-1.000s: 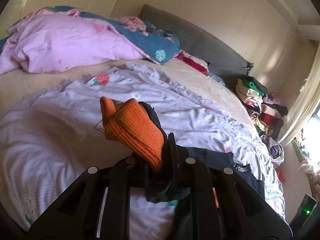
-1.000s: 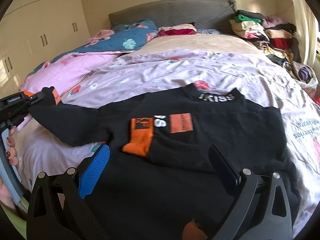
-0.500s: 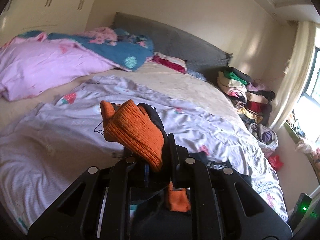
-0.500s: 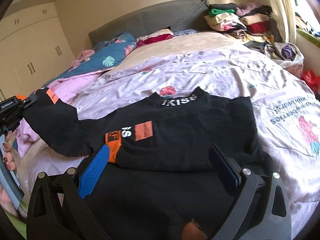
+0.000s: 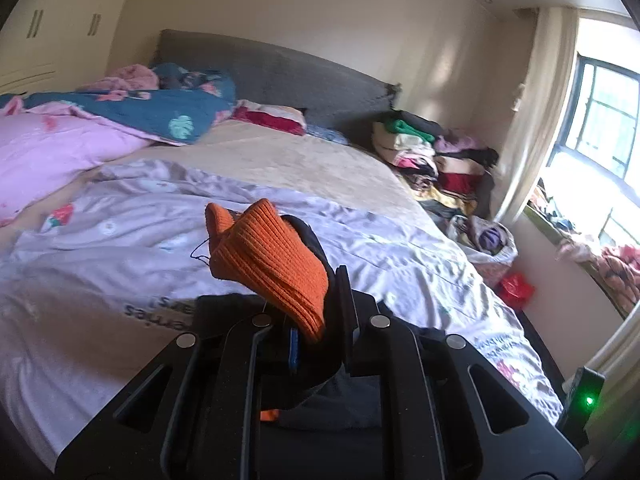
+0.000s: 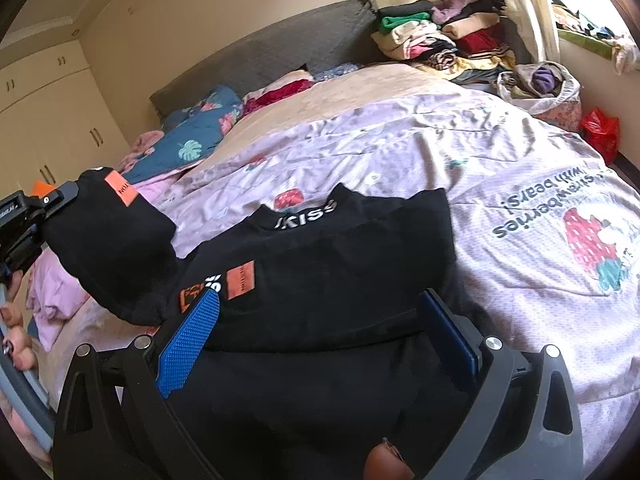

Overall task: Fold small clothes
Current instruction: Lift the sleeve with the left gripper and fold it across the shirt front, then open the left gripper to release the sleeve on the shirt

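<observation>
A black sweater (image 6: 320, 264) with orange patches and white lettering lies on the lilac bedcover (image 6: 500, 184). My left gripper (image 5: 308, 312) is shut on the sleeve's orange ribbed cuff (image 5: 268, 260) and holds it up above the bed. In the right wrist view that gripper (image 6: 52, 200) shows at the far left with the black sleeve (image 6: 112, 248) hanging from it, over the sweater's left side. My right gripper (image 6: 320, 320) is open with blue pads (image 6: 188, 336) and hovers over the sweater's lower part, holding nothing.
A pink duvet (image 5: 52, 148) and a teal floral duvet (image 5: 160, 108) are bunched at the bed's head by the grey headboard (image 5: 280, 76). A pile of folded clothes (image 6: 440, 36) and a bag (image 6: 540, 84) stand right of the bed. A red bag (image 6: 600, 132) lies on the floor.
My left gripper has lifted the sleeve cuff and carried it inward towards the sweater's body. The right gripper's view has swung right and stays open over the sweater.
</observation>
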Demonstrator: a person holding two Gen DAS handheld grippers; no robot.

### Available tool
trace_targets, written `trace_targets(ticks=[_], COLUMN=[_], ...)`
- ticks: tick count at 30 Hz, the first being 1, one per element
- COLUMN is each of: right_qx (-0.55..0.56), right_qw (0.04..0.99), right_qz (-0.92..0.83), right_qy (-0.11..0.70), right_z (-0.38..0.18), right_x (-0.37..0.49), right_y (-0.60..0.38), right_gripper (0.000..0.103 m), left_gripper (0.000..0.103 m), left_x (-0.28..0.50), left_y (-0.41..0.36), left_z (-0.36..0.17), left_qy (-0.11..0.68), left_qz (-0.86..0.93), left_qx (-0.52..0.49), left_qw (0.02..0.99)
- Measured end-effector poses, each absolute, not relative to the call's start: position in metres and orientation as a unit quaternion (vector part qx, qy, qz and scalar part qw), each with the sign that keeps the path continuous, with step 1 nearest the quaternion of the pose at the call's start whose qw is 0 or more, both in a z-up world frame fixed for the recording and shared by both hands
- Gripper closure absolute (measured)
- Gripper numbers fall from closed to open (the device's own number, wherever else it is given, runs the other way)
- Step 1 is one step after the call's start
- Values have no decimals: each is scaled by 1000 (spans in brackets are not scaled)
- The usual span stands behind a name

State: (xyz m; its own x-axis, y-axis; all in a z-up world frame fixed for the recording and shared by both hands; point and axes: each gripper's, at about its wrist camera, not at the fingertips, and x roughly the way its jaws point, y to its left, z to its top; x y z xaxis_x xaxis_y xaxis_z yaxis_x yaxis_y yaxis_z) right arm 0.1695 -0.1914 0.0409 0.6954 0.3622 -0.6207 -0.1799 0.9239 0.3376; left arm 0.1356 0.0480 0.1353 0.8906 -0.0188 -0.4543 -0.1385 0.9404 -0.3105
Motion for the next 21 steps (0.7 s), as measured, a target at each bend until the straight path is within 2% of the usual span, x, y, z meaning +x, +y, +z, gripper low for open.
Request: trace_targets(ticks=[21], right_qx=[183], right_qw=[916], right_qz=[30], right_qy=[356], right_z=[30], right_x=[176], right_y=[-288], right_gripper=[4], left_gripper=[95], left_x=[180], left_y=[-44], left_z=[35], left_qy=[342], left_qz=[-103], left_qx=[-150], left_qw=[922])
